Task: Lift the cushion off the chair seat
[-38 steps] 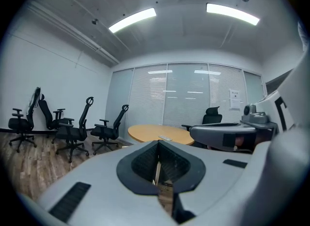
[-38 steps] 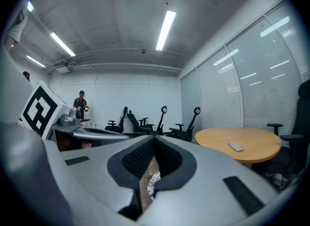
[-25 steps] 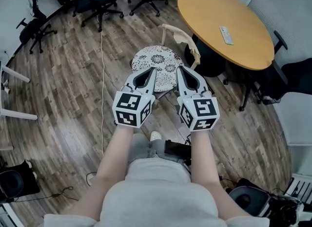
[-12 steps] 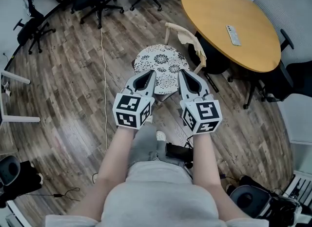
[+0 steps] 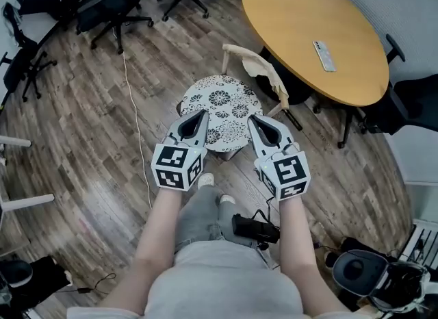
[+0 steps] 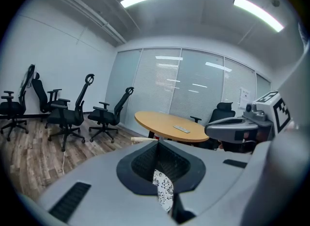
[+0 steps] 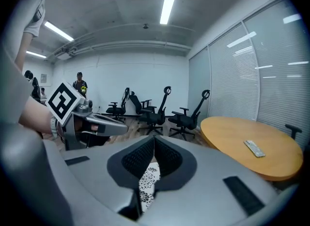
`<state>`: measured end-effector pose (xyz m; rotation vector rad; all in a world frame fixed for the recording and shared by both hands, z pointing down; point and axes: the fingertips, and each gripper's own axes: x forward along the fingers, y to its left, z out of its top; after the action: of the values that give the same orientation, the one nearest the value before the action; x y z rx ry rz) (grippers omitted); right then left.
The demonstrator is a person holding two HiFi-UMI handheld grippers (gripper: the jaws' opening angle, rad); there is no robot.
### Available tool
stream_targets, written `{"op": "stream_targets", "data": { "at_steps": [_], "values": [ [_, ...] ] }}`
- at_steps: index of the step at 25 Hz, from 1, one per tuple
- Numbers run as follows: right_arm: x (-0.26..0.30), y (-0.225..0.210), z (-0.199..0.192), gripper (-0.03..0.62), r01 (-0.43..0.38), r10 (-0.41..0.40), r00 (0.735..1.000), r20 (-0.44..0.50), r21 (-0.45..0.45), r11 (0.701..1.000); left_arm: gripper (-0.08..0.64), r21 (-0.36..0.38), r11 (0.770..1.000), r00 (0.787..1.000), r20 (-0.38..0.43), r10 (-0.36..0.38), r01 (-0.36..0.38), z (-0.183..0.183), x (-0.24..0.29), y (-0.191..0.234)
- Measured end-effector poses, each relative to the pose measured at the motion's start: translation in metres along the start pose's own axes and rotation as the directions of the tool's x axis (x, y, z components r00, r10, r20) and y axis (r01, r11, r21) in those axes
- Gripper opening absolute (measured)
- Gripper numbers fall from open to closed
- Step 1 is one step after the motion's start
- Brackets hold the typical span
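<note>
Grey left hand-held gripper (image 5: pixel 200 114) and right hand-held gripper (image 5: pixel 253 119) both have their jaws pressed together and empty. Their tips point over the near edge of the floral cushion (image 5: pixel 222 100), which lies on the wooden chair (image 5: pixel 248 58) beside the round desk (image 5: pixel 301 23).

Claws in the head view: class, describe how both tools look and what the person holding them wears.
The left claw and right claw match. Each is a light grey shell tapering to a point, with a black teardrop-shaped textured lining. Behind each sits a white cube, left and right, printed with black square markers. The person wears a light grey top that leaves the forearms uncovered.
</note>
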<state>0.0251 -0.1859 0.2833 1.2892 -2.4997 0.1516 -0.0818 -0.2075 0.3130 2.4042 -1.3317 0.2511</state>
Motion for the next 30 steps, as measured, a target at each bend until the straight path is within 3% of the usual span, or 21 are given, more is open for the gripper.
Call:
{"op": "stream_targets", "data": {
  "at_steps": [7,13,25,30],
  "values": [
    [0.037,-0.015,-0.006,0.026,0.034,-0.034,0.999,-0.003,0.019,0.999,0.003,-0.012,0.998,0.998,-0.025,-0.062,0.062,-0.007,0.033,0.016],
    [0.050,-0.024,-0.020,0.026,0.054,-0.054,0.998,-0.011,0.047,0.997,0.003,-0.013,0.998,0.997,-0.032,-0.068,0.068,-0.016,0.053,0.024],
    [0.066,-0.039,-0.114,0.026,0.091,-0.075,0.992,-0.100,0.169,0.981,0.003,-0.043,0.999,0.996,-0.092,-0.015,0.011,-0.084,0.091,0.067],
    [0.072,-0.054,-0.149,0.026,0.162,-0.142,0.985,-0.100,0.233,0.959,0.003,-0.037,0.999,0.992,-0.127,0.002,-0.007,-0.120,0.103,0.081]
  ]
}}
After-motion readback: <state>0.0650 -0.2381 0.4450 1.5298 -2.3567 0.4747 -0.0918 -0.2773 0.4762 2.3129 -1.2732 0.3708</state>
